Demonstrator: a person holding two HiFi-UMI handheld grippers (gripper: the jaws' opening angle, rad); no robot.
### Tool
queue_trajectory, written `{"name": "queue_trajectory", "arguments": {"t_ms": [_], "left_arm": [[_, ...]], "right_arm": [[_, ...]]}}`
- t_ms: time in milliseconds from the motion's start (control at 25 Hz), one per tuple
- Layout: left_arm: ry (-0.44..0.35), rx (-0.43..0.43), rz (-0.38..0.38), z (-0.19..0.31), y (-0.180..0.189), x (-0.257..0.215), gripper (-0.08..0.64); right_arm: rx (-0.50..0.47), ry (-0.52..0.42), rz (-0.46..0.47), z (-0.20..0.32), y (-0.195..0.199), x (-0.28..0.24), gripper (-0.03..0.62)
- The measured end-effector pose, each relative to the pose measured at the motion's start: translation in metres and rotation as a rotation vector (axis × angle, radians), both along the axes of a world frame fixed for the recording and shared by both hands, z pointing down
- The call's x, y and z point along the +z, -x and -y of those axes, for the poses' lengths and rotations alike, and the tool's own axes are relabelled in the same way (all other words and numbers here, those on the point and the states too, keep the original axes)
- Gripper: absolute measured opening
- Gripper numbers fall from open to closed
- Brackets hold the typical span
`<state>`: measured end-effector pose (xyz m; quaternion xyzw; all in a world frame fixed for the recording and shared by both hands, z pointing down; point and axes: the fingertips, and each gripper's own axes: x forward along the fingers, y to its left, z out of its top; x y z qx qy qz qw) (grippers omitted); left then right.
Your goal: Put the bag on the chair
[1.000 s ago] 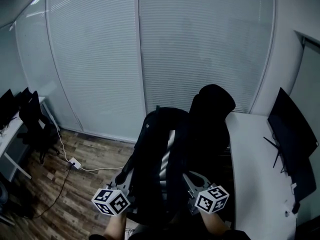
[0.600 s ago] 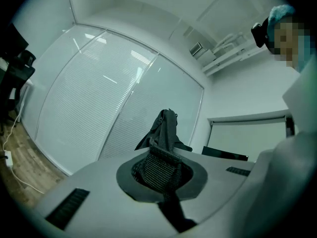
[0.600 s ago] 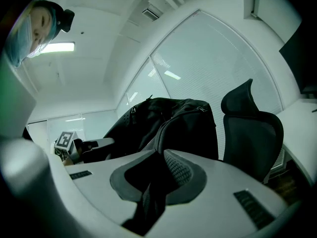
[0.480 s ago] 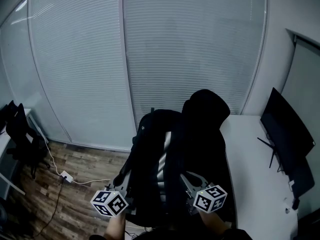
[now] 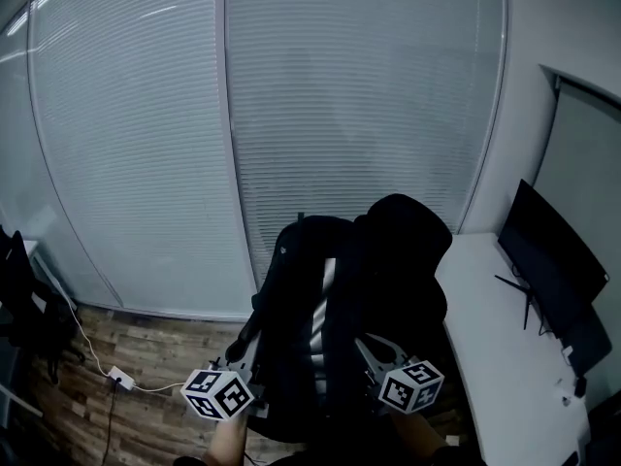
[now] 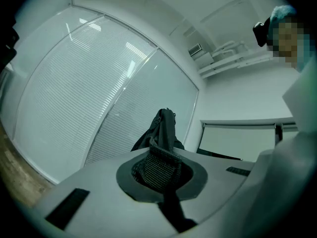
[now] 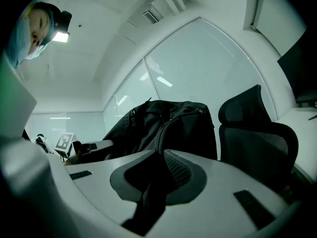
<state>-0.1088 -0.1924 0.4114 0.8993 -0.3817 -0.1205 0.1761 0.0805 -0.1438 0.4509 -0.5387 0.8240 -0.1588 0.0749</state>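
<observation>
Office with blinds: you hold bag [image 5: 301,299], left gripper [image 6: 161,170] and right gripper [image 7: 158,177] both clamped on its straps, carry step; next lower it onto chair [image 5: 412,231] beyond, right.

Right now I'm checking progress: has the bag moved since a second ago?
Yes, slightly: in the head view the bag has risen against the chair, its top now nearer level with the chair's.

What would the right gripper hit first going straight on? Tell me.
Most likely the bag itself: the right gripper is shut on its strap and points at its body; the chair stands off to the right.
</observation>
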Motion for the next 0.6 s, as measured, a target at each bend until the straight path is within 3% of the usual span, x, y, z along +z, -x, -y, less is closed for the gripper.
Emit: {"name": "queue_trajectory", "arguments": {"t_ms": [320, 600], "left_arm": [[0.03, 0.029, 0.01, 0.047, 0.009, 0.023, 0.021], [0.071, -0.042, 0.023, 0.072, 0.018, 0.044, 0.021]], "right_arm": [[0.047, 0.044, 0.011, 0.039, 0.013, 0.02, 0.069], [-0.014, 0.087, 0.016, 0.074, 0.02, 0.038, 0.069]]}}
